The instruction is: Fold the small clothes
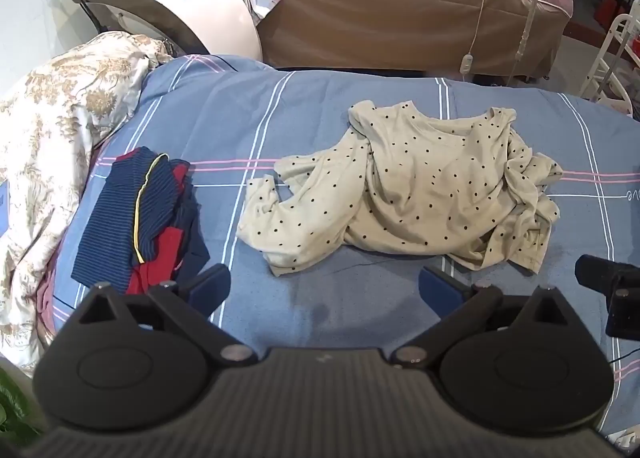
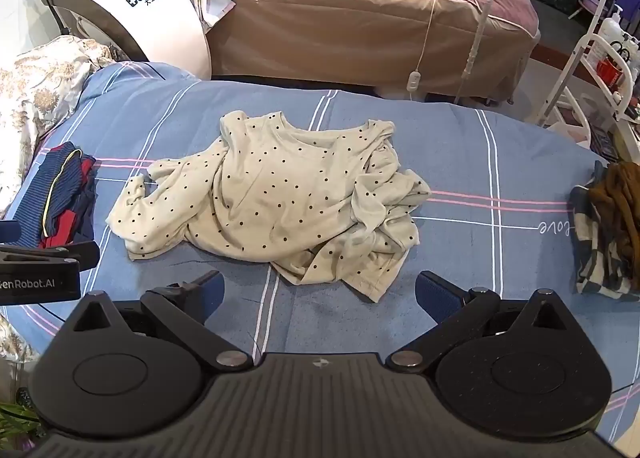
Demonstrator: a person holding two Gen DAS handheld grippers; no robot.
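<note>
Blue plaid bedding [image 1: 320, 118] stretches ahead of me, soft cotton crossed with white and pink stripes, and past its far edge stand a tan-draped massage bed [image 1: 400, 18] and a white domed machine [image 1: 160, 6]. I carry both tools above the near edge, tilted down at the cloth. My left gripper [image 1: 324, 290] stands spread wide with nothing between its blue pads, and my right gripper [image 2: 320, 292] is just as wide and just as empty.

The cream polka-dot shirt [image 2: 272, 198] lies crumpled in the middle of the bedding, neckline toward the far side, one long sleeve flung out to the left, the other side bunched into thick ridges. It looks like thin, limp jersey.

The risk, as I judge it, is in that bunching: if I pinch a ridge I may take several layers at once and drag the whole shirt instead of spreading it. The bedding is soft too, so a deep pinch could catch the sheet with the shirt.

Left of the shirt sits a folded navy-and-red striped garment [image 1: 140, 218]; at far right, a brown and plaid pile [image 2: 608, 226].
</note>
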